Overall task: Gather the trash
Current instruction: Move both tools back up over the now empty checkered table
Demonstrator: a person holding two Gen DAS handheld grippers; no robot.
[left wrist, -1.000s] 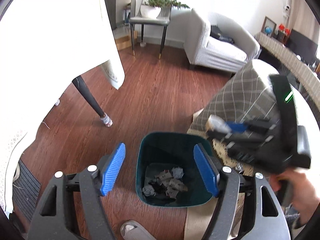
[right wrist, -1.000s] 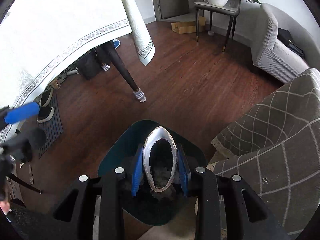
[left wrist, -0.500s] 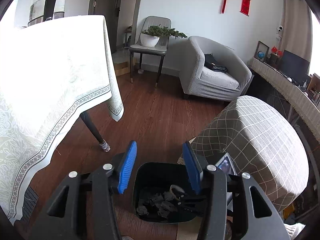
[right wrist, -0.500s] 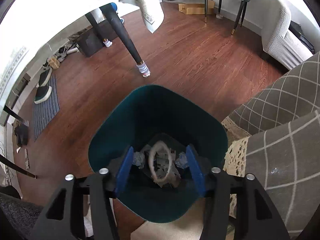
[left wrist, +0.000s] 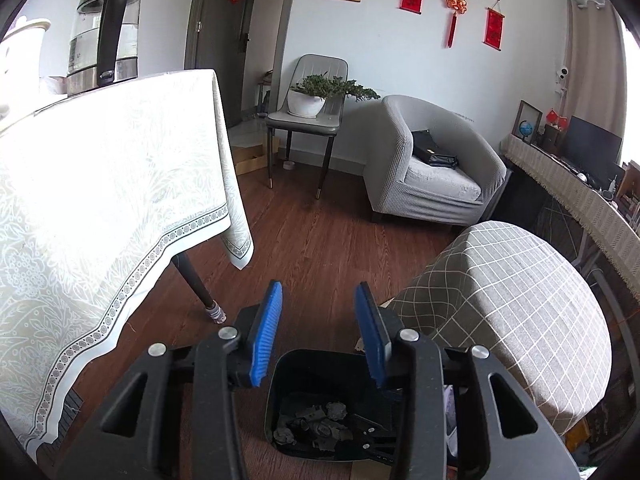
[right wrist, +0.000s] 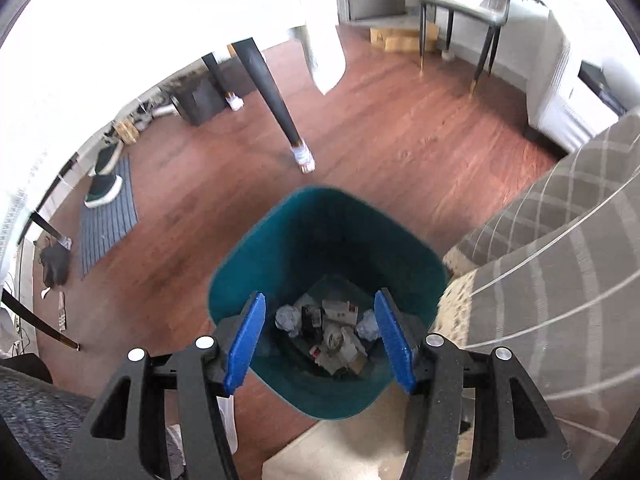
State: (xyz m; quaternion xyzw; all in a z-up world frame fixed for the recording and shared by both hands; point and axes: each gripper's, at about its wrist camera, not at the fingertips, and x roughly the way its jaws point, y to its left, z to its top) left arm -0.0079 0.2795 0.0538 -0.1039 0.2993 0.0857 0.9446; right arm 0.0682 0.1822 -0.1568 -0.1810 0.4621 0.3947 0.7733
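Observation:
A dark teal trash bin stands on the wooden floor, holding crumpled paper and small cartons. A white crushed cup lies on top of that pile. My right gripper hangs open just above the bin's near rim, pointing steeply down, with nothing between its blue pads. In the left wrist view the same bin shows low down, its trash at the bottom. My left gripper is raised above the bin's far rim. Its jaws are closing on nothing, and a gap is still there.
A table with a pale patterned cloth and a kettle stands left, its dark leg near the bin. A seat with a checked cover presses close on the right. A mat with shoes lies far left.
The right gripper opened and let go of the white cup, which fell into the bin. The left gripper rose, tilted up towards the room and narrowed its jaws.

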